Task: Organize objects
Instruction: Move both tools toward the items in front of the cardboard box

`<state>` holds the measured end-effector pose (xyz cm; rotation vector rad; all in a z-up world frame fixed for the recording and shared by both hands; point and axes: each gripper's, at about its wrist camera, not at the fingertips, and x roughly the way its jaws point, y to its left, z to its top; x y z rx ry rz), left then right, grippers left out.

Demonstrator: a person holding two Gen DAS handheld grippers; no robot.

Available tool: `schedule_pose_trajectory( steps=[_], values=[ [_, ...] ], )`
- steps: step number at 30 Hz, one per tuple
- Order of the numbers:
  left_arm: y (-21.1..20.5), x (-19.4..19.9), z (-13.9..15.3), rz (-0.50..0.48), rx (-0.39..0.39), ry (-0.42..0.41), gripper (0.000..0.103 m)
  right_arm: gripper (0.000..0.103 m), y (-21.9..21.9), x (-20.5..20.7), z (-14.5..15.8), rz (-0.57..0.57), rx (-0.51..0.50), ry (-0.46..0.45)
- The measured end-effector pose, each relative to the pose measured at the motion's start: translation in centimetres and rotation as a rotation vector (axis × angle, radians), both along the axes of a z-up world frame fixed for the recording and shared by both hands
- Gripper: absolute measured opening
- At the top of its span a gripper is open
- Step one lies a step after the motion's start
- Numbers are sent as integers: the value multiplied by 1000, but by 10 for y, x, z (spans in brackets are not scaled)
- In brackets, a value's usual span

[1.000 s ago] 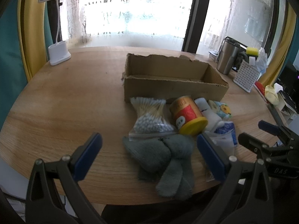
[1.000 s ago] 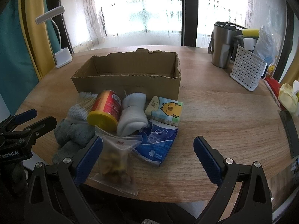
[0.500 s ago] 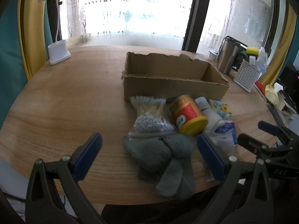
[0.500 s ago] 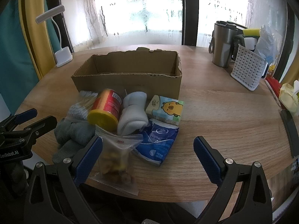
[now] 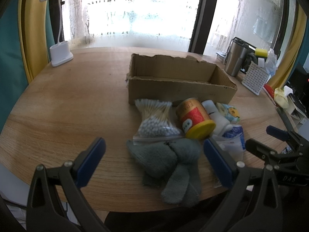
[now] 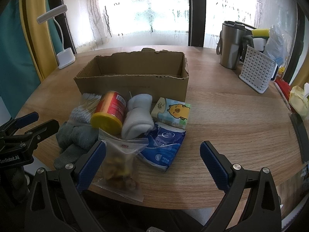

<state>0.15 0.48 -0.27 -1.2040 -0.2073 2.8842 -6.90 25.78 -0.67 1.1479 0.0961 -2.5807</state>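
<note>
An open cardboard box stands mid-table, empty as far as I see. In front of it lie a bag of cotton swabs, a red can with a yellow lid, a white rolled cloth, a chick-print tissue pack, a blue tissue pack, a snack bag and grey gloves. My left gripper is open above the gloves. My right gripper is open over the snack bag and blue pack.
A white desk lamp stands at the back left. A steel tumbler and a white perforated basket stand at the back right. The round wooden table's front edge is just below the grippers.
Both grippers have crept slightly forward toward the pile. Nothing was taken hold of and the objects have not moved.
</note>
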Motion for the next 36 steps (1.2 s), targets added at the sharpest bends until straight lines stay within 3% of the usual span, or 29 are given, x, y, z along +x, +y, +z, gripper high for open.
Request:
schedule_pose_trajectory(
  steps=[21, 36],
  values=[
    [-13, -2, -11, 23, 24, -22, 102, 100, -10, -4, -6, 28, 18, -31],
    [-24, -7, -30, 48, 48, -68, 102, 100, -32, -8, -28, 103, 29, -108]
  ],
)
